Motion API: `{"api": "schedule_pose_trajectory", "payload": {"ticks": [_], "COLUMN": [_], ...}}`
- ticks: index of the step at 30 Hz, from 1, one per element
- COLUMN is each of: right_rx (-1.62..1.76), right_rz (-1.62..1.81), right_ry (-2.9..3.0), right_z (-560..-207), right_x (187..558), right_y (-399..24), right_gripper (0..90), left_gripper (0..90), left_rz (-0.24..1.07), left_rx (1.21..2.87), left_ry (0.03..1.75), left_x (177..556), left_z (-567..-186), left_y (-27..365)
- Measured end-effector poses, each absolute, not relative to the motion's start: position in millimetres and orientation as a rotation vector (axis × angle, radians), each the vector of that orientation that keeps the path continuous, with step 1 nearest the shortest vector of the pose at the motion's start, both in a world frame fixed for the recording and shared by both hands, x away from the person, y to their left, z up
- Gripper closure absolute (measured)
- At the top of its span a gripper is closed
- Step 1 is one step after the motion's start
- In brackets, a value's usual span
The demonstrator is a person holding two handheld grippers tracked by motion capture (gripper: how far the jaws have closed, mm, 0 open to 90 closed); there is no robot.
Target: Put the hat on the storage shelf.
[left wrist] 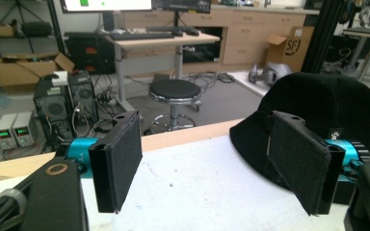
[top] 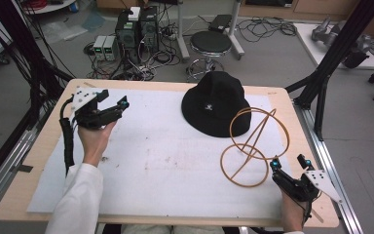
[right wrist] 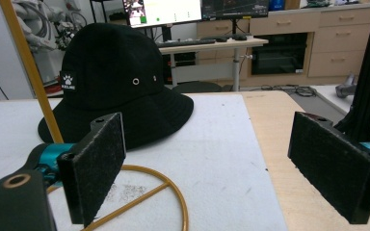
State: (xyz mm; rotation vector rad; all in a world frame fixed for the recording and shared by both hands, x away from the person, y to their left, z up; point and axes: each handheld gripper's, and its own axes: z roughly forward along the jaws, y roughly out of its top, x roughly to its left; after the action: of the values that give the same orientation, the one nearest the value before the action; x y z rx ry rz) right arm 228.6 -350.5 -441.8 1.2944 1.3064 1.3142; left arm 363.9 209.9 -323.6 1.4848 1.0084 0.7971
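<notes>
A light wooden table (top: 39,185) carries a white sheet (top: 165,161) over most of its top — on that sheet rest a black bucket hat (top: 216,105) and, just beside it, a tan wire-ring stand (top: 251,146).

A black bucket hat (top: 216,104) sits crown up on the far middle part of the surface (top: 151,165), brim flat on the white sheet (top: 146,146) that covers it. It has a small white logo patch on the crown's side and metal eyelets near the top. Just beside it, toward the right edge, stands a yellow wire stand (top: 253,146): a round ring lies flat on the sheet as a base, a second larger ring rises tilted above it, and thin straight rods join the two. The upper ring's far side overlaps the hat's brim in the high view; whether they touch cannot be told.
</notes>
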Motion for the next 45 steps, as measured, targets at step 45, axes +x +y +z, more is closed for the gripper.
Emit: {"api": "schedule_pose_trajectory", "payload": {"ticks": [45], "right_rx": [1.310], "right_rz": [1.336], "right_ry": [1.302], "right_z": [-443], "right_x": [232], "right_y": [-348], "right_gripper": [12.3], "left_gripper": [29.4], "left_rz": [0.550], "left_rx": [1.826], "left_ry": [0.827], "left_x": [466], "left_z": [-335], "left_y": [23]}}
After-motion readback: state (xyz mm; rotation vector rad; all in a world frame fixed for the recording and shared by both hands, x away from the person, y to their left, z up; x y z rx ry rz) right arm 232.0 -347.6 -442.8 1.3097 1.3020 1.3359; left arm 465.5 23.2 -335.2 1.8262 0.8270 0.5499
